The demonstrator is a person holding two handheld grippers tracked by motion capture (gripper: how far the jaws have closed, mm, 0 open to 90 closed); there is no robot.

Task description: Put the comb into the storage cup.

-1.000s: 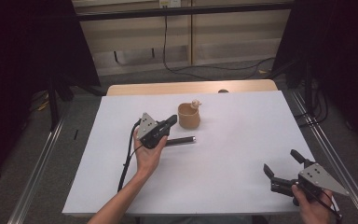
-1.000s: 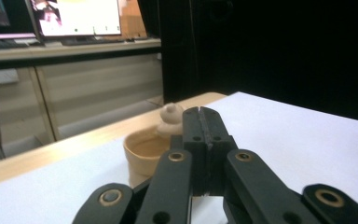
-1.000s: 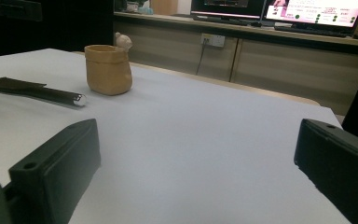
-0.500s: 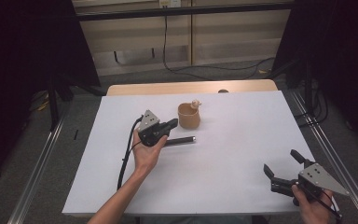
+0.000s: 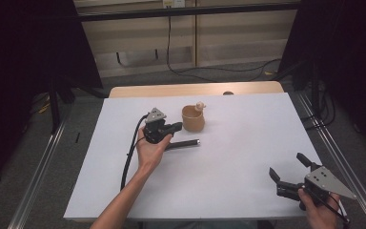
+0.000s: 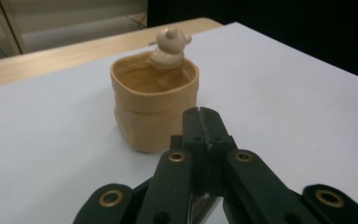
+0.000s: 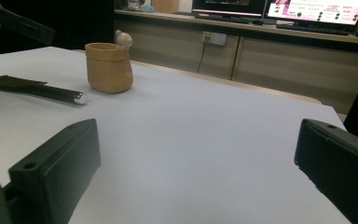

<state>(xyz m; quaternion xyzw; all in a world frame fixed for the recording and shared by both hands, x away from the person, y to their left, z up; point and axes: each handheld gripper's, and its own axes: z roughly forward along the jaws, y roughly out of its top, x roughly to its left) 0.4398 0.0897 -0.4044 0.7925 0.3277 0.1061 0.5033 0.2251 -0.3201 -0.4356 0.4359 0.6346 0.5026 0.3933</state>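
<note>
Two claws at work. High view: left claw hovers just beside the tan cup, w/ a dark pen-like tool lying on the white surface near that hand — prob. lined up for a grab at the cup. Right claw waits well apart at the near right corner, released.

Left gripper view: jaws clenched together, nothing between, tips aimed at the cup's wall; small figure perches on its far rim.

Right gripper view: jaws spread wide — idle, cup and tool far off.
</note>
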